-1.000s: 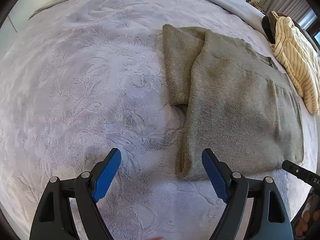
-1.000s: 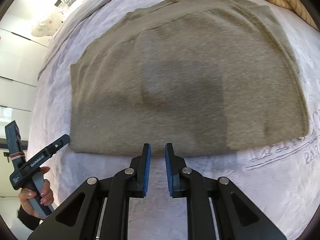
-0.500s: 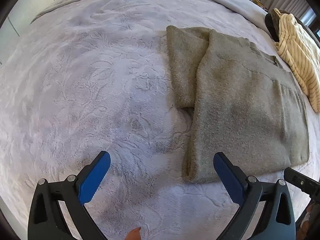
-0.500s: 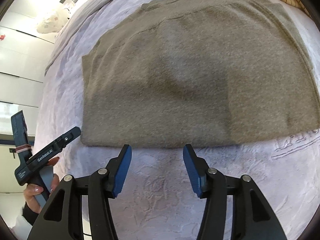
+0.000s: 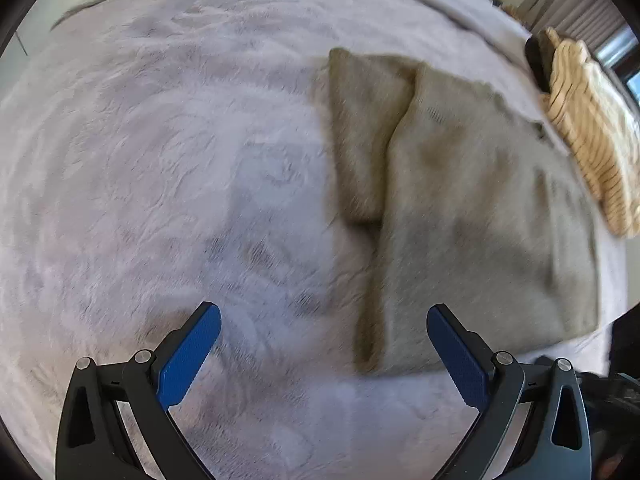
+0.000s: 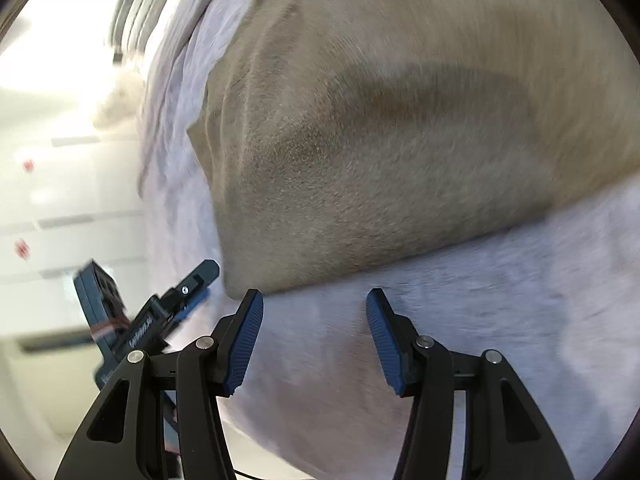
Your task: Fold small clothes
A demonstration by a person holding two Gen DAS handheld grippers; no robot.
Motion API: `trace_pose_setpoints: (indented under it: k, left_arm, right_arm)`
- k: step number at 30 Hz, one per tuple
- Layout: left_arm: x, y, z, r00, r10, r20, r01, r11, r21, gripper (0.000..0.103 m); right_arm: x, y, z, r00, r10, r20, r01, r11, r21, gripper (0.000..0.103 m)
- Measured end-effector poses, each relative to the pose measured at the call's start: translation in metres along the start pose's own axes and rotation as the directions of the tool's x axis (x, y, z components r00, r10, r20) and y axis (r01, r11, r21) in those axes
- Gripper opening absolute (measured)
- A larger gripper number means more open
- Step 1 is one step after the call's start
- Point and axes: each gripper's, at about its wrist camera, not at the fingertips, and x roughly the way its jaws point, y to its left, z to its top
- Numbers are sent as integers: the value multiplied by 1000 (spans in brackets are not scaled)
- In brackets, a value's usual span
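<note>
Plenty of bare bedspread is seen on the left of the left wrist view, so open room is found there, all soft grey-lilac plush. The olive sweater is laid flat on the right half, folded, with one sleeve stretched out along its left edge. The near hem is lined up almost level with the left gripper, whose blue pads are spread as wide as they go with nothing held between them, only the sweater's near left corner seen past the gap. A striped cream garment is parked against the sweater's far right edge, so that side is crowded.

From the right wrist view the near hem of the sweater is seen up close, just ahead of the right gripper, which is roughly half apart and empty over bare bedspread. Only here is the left gripper shown from outside, beside the sweater's corner. Both shots are blurred.
</note>
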Motion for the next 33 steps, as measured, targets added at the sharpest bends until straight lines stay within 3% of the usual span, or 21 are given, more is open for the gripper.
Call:
trace_pose_setpoints:
  k: [5, 9, 10, 11, 17, 22, 24, 28, 30, 33]
  left_arm:
    - [0, 7, 18, 992, -127, 12, 127, 991, -36, 103]
    - [12, 2, 34, 968, -250, -10, 249, 967, -55, 103]
    - [14, 0, 37, 962, -271, -16, 270, 961, -55, 103]
    - [16, -3, 39, 957, -289, -21, 288, 956, -54, 103]
    - [31, -12, 53, 922, -383, -48, 377, 920, -108, 103]
    - [50, -29, 77, 856, -511, -78, 497, 855, -146, 103]
    - [58, -38, 85, 841, -530, -104, 515, 845, -145, 103]
    - [65, -55, 94, 848, -518, -111, 504, 853, -134, 103]
    - [67, -66, 96, 865, -491, -107, 480, 870, -109, 102]
    - [74, -81, 95, 907, -397, -137, 395, 918, -44, 76]
  right_arm:
    - [27, -9, 3, 984, 158, 78, -169, 974, 151, 58]
    - [43, -7, 8, 963, 228, 141, -254, 943, 214, 58]
    - [46, -7, 9, 958, 244, 150, -273, 936, 223, 40]
    - [48, -5, 12, 952, 266, 151, -295, 928, 227, 7]
    - [20, 22, 25, 932, 331, 151, -343, 937, 62, 8]
    - [1, 39, 28, 922, 363, 137, -362, 932, -31, 8]
    - [0, 41, 28, 925, 357, 127, -354, 934, -47, 8]
    - [-3, 29, 27, 945, 316, 84, -313, 949, -44, 8]
    - [0, 23, 22, 963, 268, 26, -267, 962, -50, 11]
    - [-1, 16, 13, 986, 147, -77, -154, 984, -94, 12]
